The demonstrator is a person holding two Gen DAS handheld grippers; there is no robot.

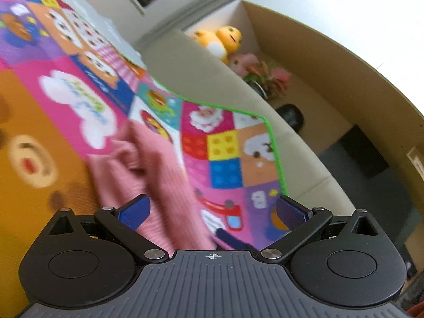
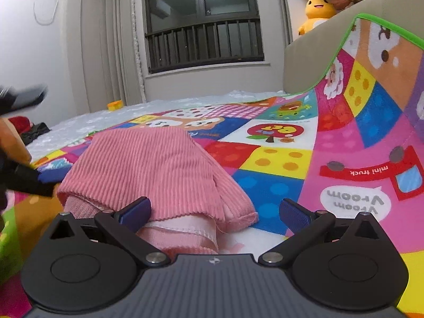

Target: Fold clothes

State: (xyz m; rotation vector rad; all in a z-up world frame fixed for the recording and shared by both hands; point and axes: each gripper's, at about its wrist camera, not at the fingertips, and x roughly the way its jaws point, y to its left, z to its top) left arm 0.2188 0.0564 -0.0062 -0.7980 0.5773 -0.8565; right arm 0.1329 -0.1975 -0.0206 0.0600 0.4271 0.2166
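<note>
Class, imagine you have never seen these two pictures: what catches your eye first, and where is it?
The pink ribbed corduroy garment lies folded on the bright patchwork cartoon play mat, just ahead of the open right gripper. The open left gripper hangs above it. A yellow plush toy sits behind the beige padded headboard.

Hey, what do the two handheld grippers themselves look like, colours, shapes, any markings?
Both look the same. The left gripper and right gripper each have a dark grey ribbed body with a small white crosshair mark, two round black discs at the sides, black linkage arms with silver pivot pins, and two flat fingers faced with textured blue pads. No cables or sleeves show.
</note>
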